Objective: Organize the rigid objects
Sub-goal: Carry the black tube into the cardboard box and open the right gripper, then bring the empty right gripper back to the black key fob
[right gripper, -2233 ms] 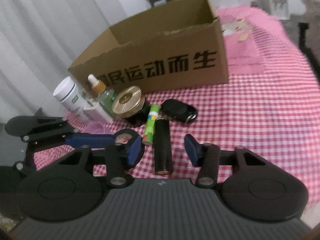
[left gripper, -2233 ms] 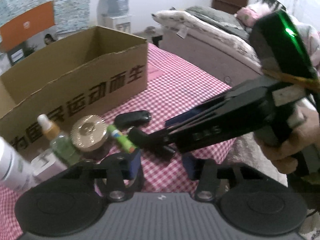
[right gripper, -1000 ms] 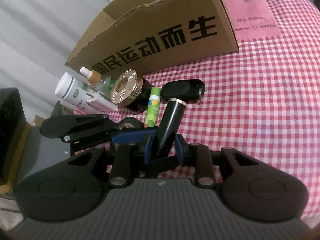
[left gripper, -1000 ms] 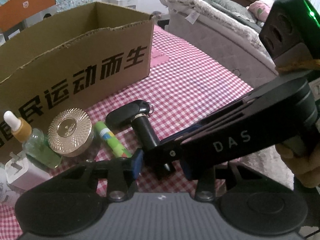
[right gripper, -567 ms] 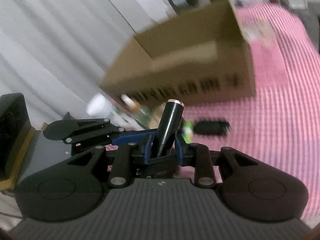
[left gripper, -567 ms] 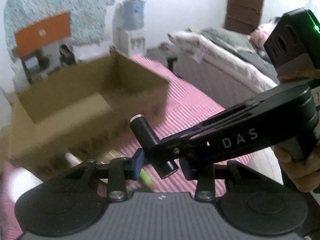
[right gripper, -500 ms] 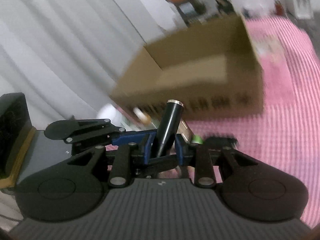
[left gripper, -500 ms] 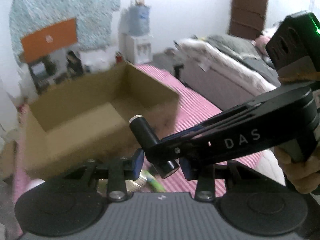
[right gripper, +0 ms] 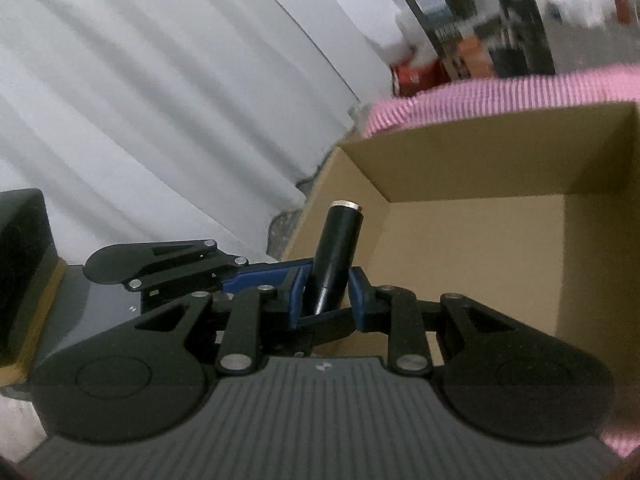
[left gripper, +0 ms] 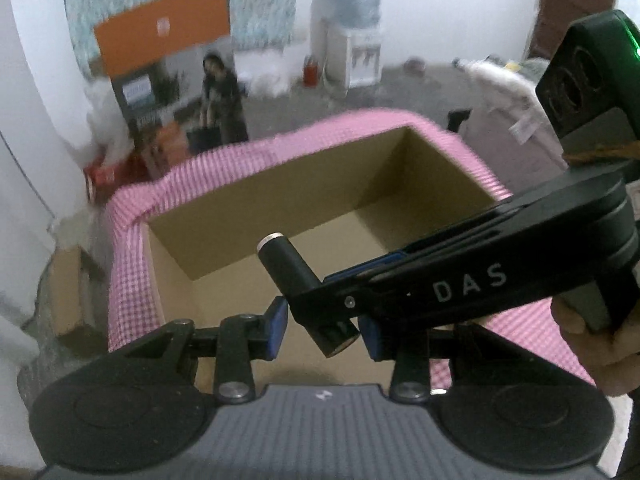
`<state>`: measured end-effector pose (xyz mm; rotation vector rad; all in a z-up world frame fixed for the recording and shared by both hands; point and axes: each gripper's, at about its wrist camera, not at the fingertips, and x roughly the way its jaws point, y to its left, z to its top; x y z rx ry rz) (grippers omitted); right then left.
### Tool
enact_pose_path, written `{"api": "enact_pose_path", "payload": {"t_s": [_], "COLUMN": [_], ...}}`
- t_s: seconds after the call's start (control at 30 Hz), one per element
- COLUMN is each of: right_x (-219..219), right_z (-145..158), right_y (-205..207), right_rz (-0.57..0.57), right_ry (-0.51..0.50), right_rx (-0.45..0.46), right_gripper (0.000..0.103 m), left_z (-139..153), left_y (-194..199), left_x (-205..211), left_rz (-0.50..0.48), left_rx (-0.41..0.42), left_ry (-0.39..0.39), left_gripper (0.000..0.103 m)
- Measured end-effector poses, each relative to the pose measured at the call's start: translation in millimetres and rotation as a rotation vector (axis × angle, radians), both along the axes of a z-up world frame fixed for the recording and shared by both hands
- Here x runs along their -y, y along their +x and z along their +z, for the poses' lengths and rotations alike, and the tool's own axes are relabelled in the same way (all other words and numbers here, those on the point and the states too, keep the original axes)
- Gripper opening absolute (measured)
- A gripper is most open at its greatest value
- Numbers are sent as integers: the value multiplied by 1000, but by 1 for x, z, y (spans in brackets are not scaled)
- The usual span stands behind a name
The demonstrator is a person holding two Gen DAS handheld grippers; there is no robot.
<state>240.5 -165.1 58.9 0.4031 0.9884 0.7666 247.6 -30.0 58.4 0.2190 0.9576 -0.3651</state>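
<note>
Holding: the right gripper [right gripper: 328, 292] has its blue pads [right gripper: 299, 292] pressed on the lower part of a black tube [right gripper: 340, 248], one pad on each side.
Tube: a dark cylinder with a silver ring at its far end. It is tilted, ring end up and away from the gripper, and it hangs in the air over the open top of the box [right gripper: 480, 160].
Box: brown cardboard, open. The floor and inner walls that show are bare. It stands on a pink checked cloth [left gripper: 128, 264].
Left gripper [left gripper: 322, 332]: the jaws stand a little apart. The tube's near end sits between its pads [left gripper: 276, 328], with a clear gap on the left side. On the right side I cannot tell whether it touches.
Crossing: in the left wrist view the right gripper comes in from the right, marked DAS, and its fingers pass over the left gripper's jaws.
Hand [left gripper: 592, 344]: at the right edge, wrapped round the right gripper's handle.
Background: a pale curtain [right gripper: 160, 100] beside the box, and a blurred room beyond.
</note>
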Motion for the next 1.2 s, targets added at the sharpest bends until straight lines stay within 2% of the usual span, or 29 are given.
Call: {"api": "enact_pose_path", "payload": {"t_s": [0.23, 0.37, 0.5, 0.6, 0.73, 0.87, 0.93, 1.1, 1.2], "right_x": [-20, -30, -32, -30, -17, 6, 23, 67, 94], "right_z": [-56, -74, -81, -75, -57, -30, -11, 27, 38], "right_y": [69, 93, 95, 90, 73, 46, 24, -40, -84], "right_rz": [-28, -35, -35, -34, -42, -59, -68, -103, -130], "right_ry": [-16, -22, -28, -2, 11, 32, 47, 85, 107], "right_rx": [-194, -265, -287, -273, -216, -131, -68, 60, 114], "right_gripper": [21, 20, 20, 22, 24, 39, 51, 54, 57], "left_z": [-42, -52, -49, -39, -21, 6, 19, 45, 51], "left_y": [54, 62, 59, 48, 36, 5, -12, -62, -97], "left_x": [-10, -13, -16, -20, -21, -20, -18, -11, 0], "left_rz": [45, 55, 72, 66, 55, 34, 21, -26, -68], "left_rx": [-152, -165, -152, -129, -67, 2, 30, 114, 156], "left_ry": [45, 91, 87, 66, 51, 13, -7, -68, -111], "left_gripper": [36, 36, 38, 42, 53, 63, 65, 72, 76]}}
